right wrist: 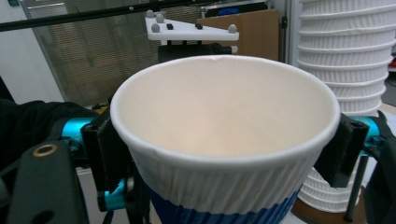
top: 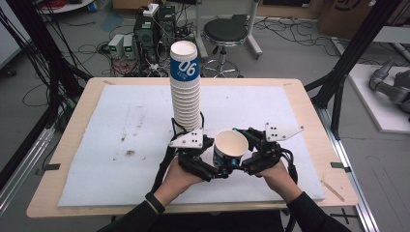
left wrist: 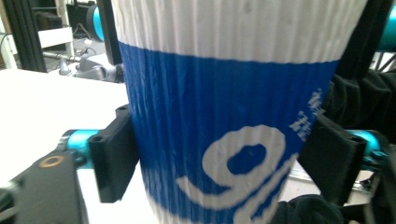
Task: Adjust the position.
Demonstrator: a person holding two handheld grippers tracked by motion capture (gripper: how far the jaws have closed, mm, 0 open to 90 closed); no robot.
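A white ribbed paper cup [right wrist: 224, 140] with a blue band low on its wall stands upright and open-mouthed between the right gripper [right wrist: 224, 149]'s two black jaws, which press its sides just below the rim. At the right, beyond it, rises a tall stack of cups [right wrist: 348, 74]. Farther off, behind the rim, sits the other gripper's plate [right wrist: 191, 29].

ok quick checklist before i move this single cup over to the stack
1. Single cup upright, mouth up: ok.
2. Left gripper shut on the cup's blue band, fingers on both sides: ok.
3. Right gripper shut on the cup near its rim: ok.
4. Cup inside bare: ok.
5. Cup stack standing straight: ok.
6. Cup lifted off the white mat: cannot tell.
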